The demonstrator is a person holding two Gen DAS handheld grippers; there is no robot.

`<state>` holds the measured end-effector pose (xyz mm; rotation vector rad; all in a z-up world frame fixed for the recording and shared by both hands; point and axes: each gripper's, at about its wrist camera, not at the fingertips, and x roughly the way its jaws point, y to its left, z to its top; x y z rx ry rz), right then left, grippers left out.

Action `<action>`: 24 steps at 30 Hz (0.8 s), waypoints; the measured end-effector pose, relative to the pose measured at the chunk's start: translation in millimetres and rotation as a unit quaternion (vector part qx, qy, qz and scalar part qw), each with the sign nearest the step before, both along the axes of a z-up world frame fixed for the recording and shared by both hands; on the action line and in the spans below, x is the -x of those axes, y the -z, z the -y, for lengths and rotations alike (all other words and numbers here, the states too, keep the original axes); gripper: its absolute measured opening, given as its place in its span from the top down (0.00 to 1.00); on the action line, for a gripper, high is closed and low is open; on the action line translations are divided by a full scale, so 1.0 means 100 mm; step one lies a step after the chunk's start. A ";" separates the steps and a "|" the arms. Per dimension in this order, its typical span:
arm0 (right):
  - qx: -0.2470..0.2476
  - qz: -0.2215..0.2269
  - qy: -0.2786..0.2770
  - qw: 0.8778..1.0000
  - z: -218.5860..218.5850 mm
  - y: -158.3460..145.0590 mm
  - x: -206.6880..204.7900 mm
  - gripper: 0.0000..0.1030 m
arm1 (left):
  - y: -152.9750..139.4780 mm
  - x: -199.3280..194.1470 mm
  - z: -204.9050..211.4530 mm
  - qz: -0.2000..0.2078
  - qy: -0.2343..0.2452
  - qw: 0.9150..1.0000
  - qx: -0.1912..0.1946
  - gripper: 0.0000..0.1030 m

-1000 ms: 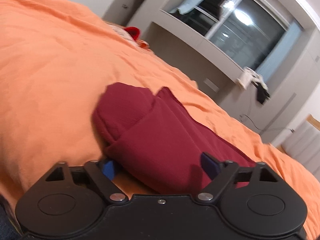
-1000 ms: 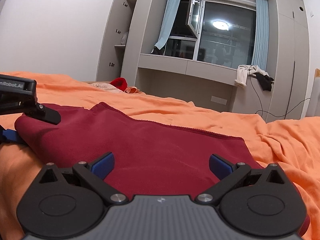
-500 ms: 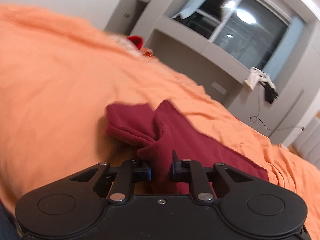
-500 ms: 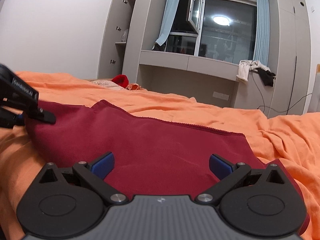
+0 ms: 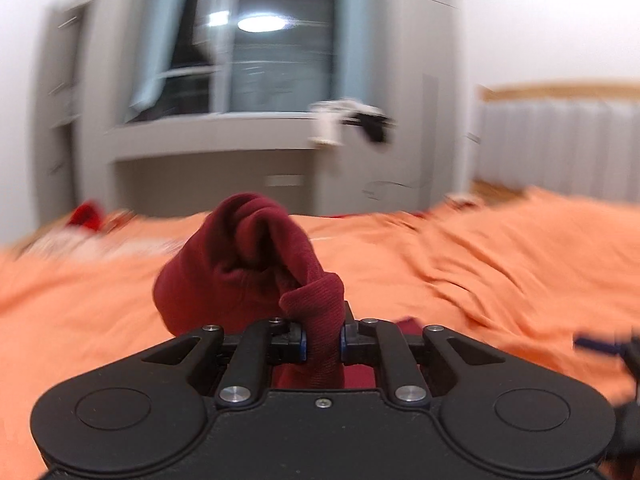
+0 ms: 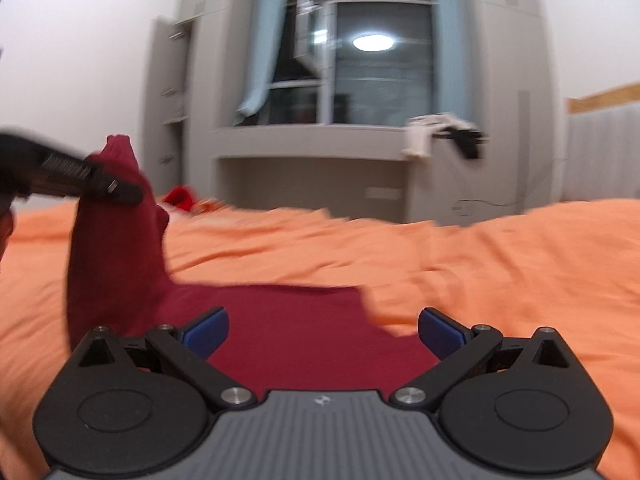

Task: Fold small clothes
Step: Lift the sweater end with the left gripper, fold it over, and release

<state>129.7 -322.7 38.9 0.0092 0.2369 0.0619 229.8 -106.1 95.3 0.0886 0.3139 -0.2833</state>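
A dark red knit garment (image 6: 288,320) lies on the orange bedsheet (image 6: 500,264). My left gripper (image 5: 323,340) is shut on one end of the dark red garment (image 5: 248,264) and holds it bunched up above the bed. In the right wrist view the left gripper (image 6: 120,190) shows at the far left with the lifted end hanging from it. My right gripper (image 6: 323,326) is open and empty, low over the flat part of the garment.
A small red item (image 6: 180,197) lies at the far edge of the bed. A grey window alcove and cabinets (image 6: 320,160) stand behind the bed. White and black clothes (image 6: 444,132) hang at the right of the sill.
My left gripper shut on the garment's end, then lifted it off the bed and swung right. My right gripper stayed open over the garment.
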 end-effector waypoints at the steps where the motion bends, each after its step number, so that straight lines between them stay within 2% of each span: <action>1: -0.007 0.001 0.015 1.000 0.11 -0.02 -0.01 0.00 | 0.01 0.01 0.15 0.004 0.019 1.000 -0.017 0.86; 7: -0.058 -0.014 0.087 0.994 0.71 -0.06 -0.09 0.00 | 0.37 0.13 0.87 -0.012 0.113 0.989 -0.093 0.87; 11: -0.076 -0.017 0.087 0.993 0.83 -0.05 -0.11 0.00 | 0.68 0.22 1.03 -0.038 0.134 0.983 -0.119 0.86; 15: -0.070 -0.021 0.079 0.994 0.80 -0.02 -0.17 0.00 | 0.88 0.33 1.04 -0.037 0.142 0.979 -0.142 0.82; 17: -0.072 -0.029 0.072 0.994 0.75 0.00 -0.17 0.00 | 0.92 0.37 0.98 -0.049 0.150 0.978 -0.134 0.75; 22: -0.083 -0.052 0.052 0.994 0.71 0.06 -0.32 0.00 | 0.84 0.46 0.82 -0.060 0.175 0.979 -0.083 0.43; 24: -0.088 -0.052 0.041 0.994 0.70 0.08 -0.38 0.00 | 0.78 0.50 0.75 -0.060 0.178 0.980 -0.062 0.35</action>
